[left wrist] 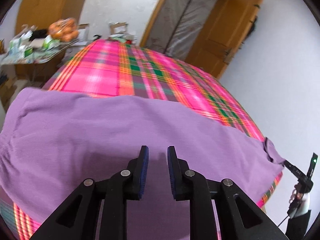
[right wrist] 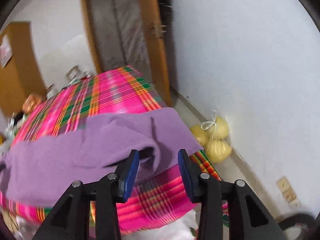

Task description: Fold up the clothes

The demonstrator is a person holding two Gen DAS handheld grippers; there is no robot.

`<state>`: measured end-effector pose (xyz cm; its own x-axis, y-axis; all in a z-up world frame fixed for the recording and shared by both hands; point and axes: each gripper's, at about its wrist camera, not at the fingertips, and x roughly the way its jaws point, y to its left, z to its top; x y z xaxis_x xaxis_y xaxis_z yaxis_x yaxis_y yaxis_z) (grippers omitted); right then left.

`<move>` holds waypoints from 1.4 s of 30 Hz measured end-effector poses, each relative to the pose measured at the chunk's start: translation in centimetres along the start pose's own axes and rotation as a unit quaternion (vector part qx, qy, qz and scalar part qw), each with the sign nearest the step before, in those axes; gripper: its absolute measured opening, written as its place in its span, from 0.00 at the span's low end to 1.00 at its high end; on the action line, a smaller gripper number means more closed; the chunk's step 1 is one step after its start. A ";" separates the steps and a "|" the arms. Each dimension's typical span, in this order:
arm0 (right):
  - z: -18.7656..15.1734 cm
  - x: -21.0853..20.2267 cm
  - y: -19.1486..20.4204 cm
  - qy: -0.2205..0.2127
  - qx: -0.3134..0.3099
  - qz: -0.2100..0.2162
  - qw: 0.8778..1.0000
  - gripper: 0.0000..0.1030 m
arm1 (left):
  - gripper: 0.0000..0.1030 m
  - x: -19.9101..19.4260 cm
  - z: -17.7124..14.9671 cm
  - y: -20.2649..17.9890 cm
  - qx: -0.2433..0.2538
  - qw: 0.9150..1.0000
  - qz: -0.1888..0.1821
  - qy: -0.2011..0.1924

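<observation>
A purple garment (left wrist: 120, 132) lies spread across the near end of a bed with a pink plaid cover (left wrist: 112, 74). My left gripper (left wrist: 158, 150) hovers open over the garment's middle, with nothing between its blue pads. My right gripper (right wrist: 158, 154) is open at the garment's right end (right wrist: 140, 136), where a rolled fold of cloth sits in the gap between its fingers without being pinched. In the left wrist view the right gripper (left wrist: 286, 163) shows at the garment's far right corner, near the bed's edge.
A cluttered side table (left wrist: 40, 54) with a bag of oranges (left wrist: 64, 29) stands beyond the bed's left side. A wooden door (left wrist: 230, 30) is behind the bed. Yellow bags (right wrist: 216, 138) lie on the floor by the white wall on the right.
</observation>
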<state>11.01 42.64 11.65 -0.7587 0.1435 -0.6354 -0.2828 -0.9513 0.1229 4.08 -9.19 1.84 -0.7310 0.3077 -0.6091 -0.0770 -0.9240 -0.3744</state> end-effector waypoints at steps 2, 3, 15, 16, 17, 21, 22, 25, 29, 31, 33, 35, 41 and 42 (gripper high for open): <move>-0.1 -2.1 -1.1 -0.040 0.036 0.008 0.999 0.40 | 0.19 0.3 -0.1 -1.3 0.015 1.000 -0.006 0.004; -0.1 -3.2 -1.7 -0.061 0.054 0.012 0.997 0.40 | 0.19 0.5 -0.2 -1.9 0.022 1.000 -0.009 0.006; -0.7 3.3 9.8 0.019 -0.219 0.109 0.969 0.46 | 0.26 1.5 -3.0 -7.5 0.099 0.992 -0.058 0.046; -1.0 3.9 10.1 0.026 -0.229 0.107 0.967 0.46 | 0.26 1.6 -3.1 -7.7 0.102 0.992 -0.057 0.047; -1.1 4.6 10.3 0.032 -0.236 0.105 0.966 0.46 | 0.26 1.7 -3.2 -7.8 0.103 0.992 -0.056 0.049; -0.2 4.2 8.4 0.017 -0.197 0.113 0.974 0.05 | 0.26 2.5 -3.4 -8.5 0.106 0.991 -0.056 0.057; 0.3 4.0 7.7 0.008 -0.179 0.114 0.977 0.05 | 0.26 2.7 -3.4 -8.6 0.107 0.991 -0.056 0.060; 2.3 3.4 4.1 -0.028 -0.101 0.100 0.989 0.05 | 0.26 3.3 -3.5 -9.1 0.109 0.990 -0.058 0.066; 4.2 2.5 -3.2 -0.063 0.049 0.065 0.995 0.05 | 0.26 3.1 -3.4 -9.5 0.111 0.989 -0.072 0.065; 4.1 2.5 -7.1 -0.063 0.127 0.031 0.989 0.06 | 0.26 3.0 -3.4 -9.9 0.113 0.988 -0.086 0.062; 3.3 3.0 -10.0 -0.047 0.187 0.026 0.981 0.10 | 0.28 3.0 -3.4 -10.3 0.117 0.986 -0.099 0.062; 2.2 3.6 -11.9 -0.033 0.234 0.043 0.971 0.15 | 0.31 3.0 -3.5 -10.8 0.125 0.984 -0.111 0.062; -0.6 3.5 -13.7 -0.031 0.288 0.121 0.949 0.39 | 0.35 3.1 -3.8 -12.8 0.156 0.976 -0.135 0.066; -0.8 3.7 -13.5 -0.031 0.293 0.129 0.947 0.42 | 0.35 3.1 -3.9 -13.0 0.159 0.975 -0.137 0.068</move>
<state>12.51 55.77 7.03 -0.8752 -0.0401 -0.4820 -0.3458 -0.6450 0.6815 5.44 4.69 2.07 -0.5584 0.5609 -0.6113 -0.4800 -0.8194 -0.3133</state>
